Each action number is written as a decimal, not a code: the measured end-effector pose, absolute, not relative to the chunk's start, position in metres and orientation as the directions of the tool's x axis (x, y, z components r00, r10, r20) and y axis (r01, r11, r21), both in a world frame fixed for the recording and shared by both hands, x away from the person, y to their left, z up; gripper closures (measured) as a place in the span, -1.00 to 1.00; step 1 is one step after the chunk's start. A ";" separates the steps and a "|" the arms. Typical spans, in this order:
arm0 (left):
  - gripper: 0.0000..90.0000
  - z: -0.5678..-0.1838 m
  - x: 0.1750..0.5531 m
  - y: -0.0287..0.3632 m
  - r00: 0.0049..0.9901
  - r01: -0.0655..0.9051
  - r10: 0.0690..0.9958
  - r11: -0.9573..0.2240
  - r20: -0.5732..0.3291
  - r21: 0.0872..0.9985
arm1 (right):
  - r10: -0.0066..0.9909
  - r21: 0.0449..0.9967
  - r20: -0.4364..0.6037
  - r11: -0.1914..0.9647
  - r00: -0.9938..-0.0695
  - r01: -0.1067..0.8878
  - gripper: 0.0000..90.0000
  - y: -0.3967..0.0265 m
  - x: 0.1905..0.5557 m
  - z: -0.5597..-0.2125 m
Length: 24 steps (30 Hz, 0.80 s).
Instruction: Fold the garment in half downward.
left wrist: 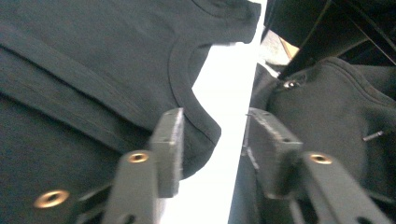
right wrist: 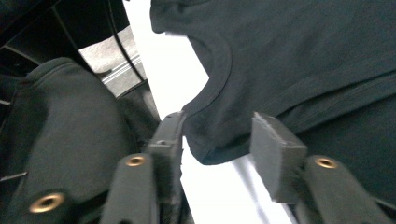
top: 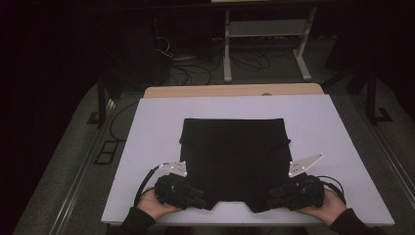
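Note:
A black T-shirt (top: pixel 234 156) lies folded flat in the middle of the white board (top: pixel 147 147), its curved neckline toward the near edge. My left gripper (top: pixel 198 200) rests at the shirt's near left corner, my right gripper (top: pixel 274 198) at its near right corner. In the left gripper view the left gripper (left wrist: pixel 212 116) stands open, a rounded shirt corner (left wrist: pixel 201 135) lying loose by one pad. In the right gripper view the right gripper (right wrist: pixel 217 121) is open too, with a shirt corner (right wrist: pixel 219 144) between the jaws and not pinched.
The white board lies on a wooden table (top: pixel 230 90). Behind it stand a metal frame (top: pixel 264 29) and floor cables (top: pixel 195 68). The person's dark clothing (left wrist: pixel 327 102) hangs just past the board's near edge. Bare board flanks the shirt on both sides.

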<state>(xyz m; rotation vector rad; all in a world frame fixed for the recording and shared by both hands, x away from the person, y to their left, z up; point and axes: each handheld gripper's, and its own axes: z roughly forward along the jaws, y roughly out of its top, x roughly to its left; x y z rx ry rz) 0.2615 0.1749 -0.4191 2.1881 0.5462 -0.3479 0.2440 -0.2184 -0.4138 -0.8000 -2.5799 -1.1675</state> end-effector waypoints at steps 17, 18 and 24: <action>-0.72 -0.403 0.257 0.188 0.871 0.450 0.412 -0.451 -0.268 0.771 | 0.480 0.727 0.281 0.459 -0.831 0.511 -0.79 -0.221 0.248 -0.394; -0.73 -0.403 0.257 0.189 0.869 0.451 0.414 -0.442 -0.270 0.775 | 0.485 0.728 0.274 0.460 -0.830 0.509 -0.86 -0.220 0.249 -0.393; -1.00 -0.405 0.261 0.198 0.849 0.466 0.461 -0.421 -0.259 0.778 | 0.535 0.738 0.231 0.447 -0.813 0.505 -1.00 -0.215 0.257 -0.387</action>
